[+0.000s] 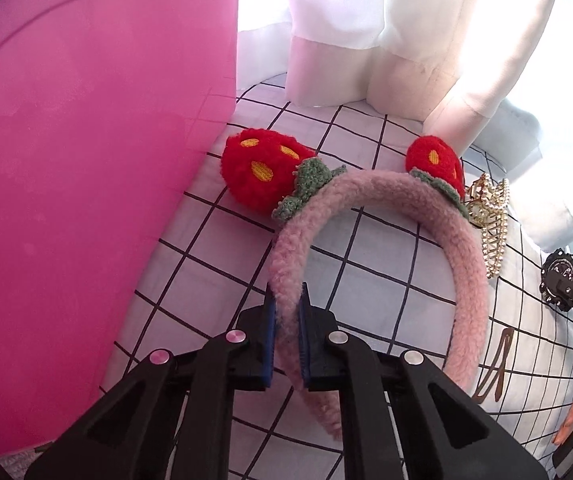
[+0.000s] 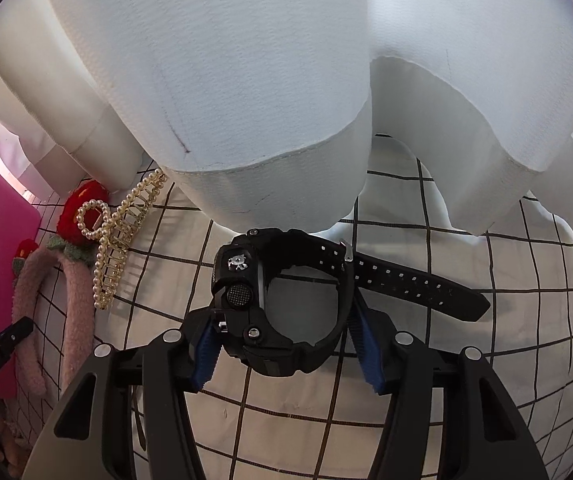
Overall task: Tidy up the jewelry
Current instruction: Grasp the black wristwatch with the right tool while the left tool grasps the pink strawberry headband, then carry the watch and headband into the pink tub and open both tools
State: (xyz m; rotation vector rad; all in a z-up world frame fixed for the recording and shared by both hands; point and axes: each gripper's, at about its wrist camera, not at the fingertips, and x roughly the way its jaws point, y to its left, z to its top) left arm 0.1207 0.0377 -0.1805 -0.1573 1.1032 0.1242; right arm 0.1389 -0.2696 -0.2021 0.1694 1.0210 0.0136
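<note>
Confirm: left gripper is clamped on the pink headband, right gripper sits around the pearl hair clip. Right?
Not quite. The left gripper is clamped on the pink headband, but the right gripper sits around the black watch, as the right wrist view shows. The pearl hair clip lies untouched beside the headband.

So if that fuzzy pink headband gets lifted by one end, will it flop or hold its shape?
The headband probably holds its arch: it keeps a firm curve lying on the checked cloth. The plush cover squashes between the left gripper pads, so slipping seems unlikely. The two strawberry pom-poms may tip it top-heavy.
</note>
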